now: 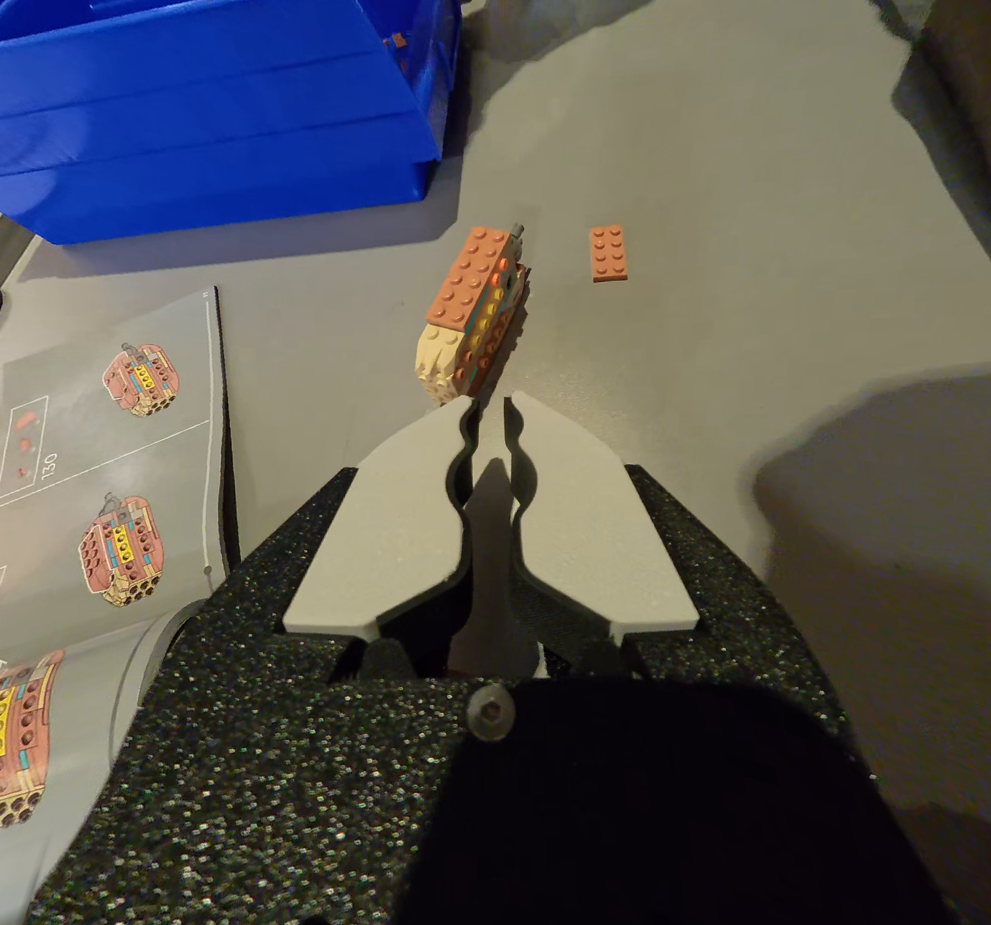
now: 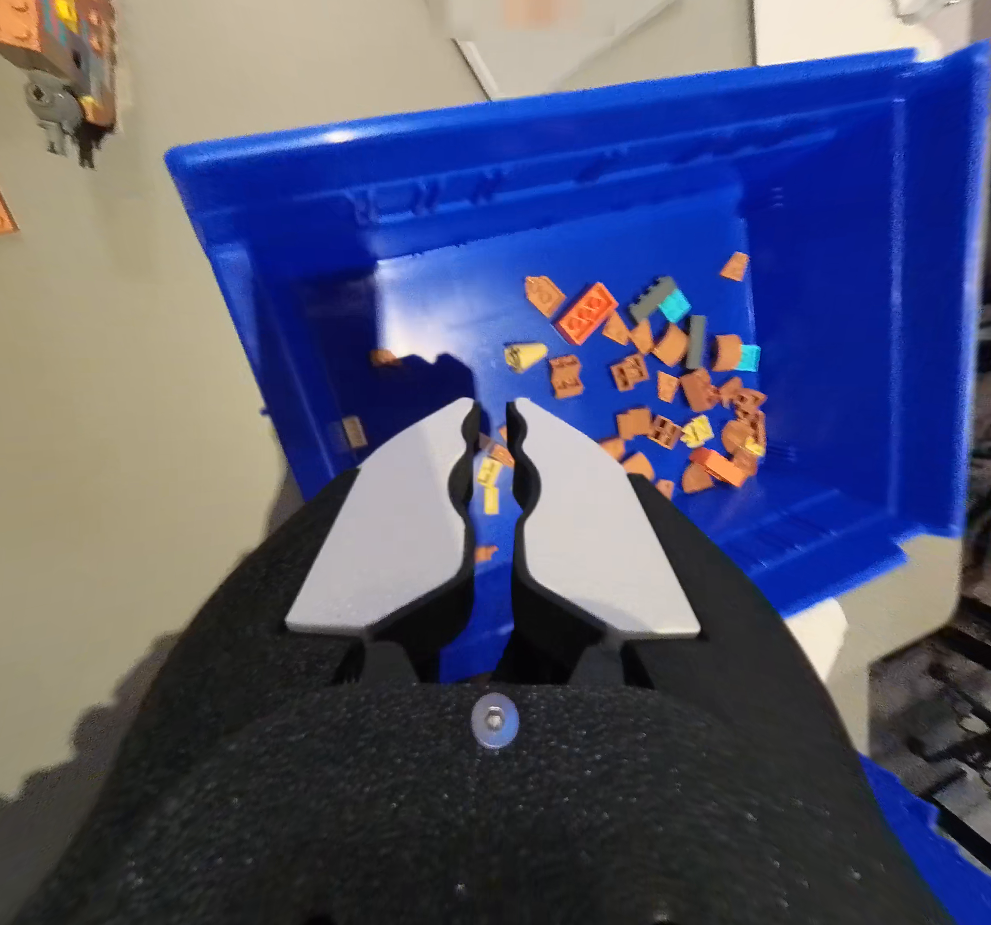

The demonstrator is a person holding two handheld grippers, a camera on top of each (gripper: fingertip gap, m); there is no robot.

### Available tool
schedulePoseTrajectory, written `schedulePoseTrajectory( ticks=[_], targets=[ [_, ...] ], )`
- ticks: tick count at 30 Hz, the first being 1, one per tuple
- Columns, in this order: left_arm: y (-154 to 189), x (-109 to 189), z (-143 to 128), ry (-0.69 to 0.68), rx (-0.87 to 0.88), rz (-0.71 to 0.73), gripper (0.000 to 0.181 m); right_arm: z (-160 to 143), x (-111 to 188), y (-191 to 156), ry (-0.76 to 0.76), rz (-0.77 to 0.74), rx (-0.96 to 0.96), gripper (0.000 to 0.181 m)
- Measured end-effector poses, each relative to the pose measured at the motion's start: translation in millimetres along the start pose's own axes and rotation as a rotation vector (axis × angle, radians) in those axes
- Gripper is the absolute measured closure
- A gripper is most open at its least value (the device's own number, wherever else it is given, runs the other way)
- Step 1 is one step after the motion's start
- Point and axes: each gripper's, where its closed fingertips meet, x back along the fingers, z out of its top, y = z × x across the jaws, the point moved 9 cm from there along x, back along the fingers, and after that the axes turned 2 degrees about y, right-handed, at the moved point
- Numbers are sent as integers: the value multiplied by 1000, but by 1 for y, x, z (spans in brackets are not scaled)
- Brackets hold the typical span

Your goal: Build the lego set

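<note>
Fingers first: on my left gripper (image 1: 489,401) the two grey pads sit close together with only a narrow slit between their tips, and nothing is pinched in that slit. They hover over the grey table (image 1: 724,159), touching nothing. Just beyond the tips lies the half-built lego model (image 1: 474,312), tipped on its side, with an orange studded plate on top, a tan rounded end nearest me and a yellow strip along its flank. A loose orange plate (image 1: 608,253) lies flat on the table a little to the right of the model, apart from it. To my left the instruction booklet (image 1: 107,470) lies open, and behind it stands a blue bin (image 1: 214,111).

My right gripper (image 2: 490,405) has its pads equally near each other, a thin gap at the tips, empty. It hangs over the open blue bin (image 2: 536,148), above the scattered loose bricks (image 2: 670,379), mostly orange with a few yellow, grey and teal ones. That view is blurred. Farther off at the upper left, the model (image 2: 59,30) shows again on the table.
</note>
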Motion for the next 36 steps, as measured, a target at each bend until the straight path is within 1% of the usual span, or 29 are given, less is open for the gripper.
schedulePoseTrajectory(
  ticks=[4,7,12,16,18,22,27,36],
  targets=[
    [-1,0,-1,6,6,1,172,-15,16,14,-27,3,100,171],
    [-2,-1,-2,8,15,1,172,-24,15,16,-44,55,236,167],
    [-5,0,-4,24,40,0,173,-25,-8,10,-110,201,483,165],
    [-7,2,-6,31,50,8,173,-24,-33,3,-177,259,745,161],
    [-8,2,-6,33,55,9,173,-23,-42,-2,-178,301,819,160],
    [-8,2,-6,33,58,9,173,-30,-54,-7,-212,325,916,156],
    [-7,2,-6,24,50,5,173,-36,-61,-14,-215,340,971,156],
    [-7,2,-6,25,54,3,173,-38,-66,-23,-211,390,946,160]
  ],
)
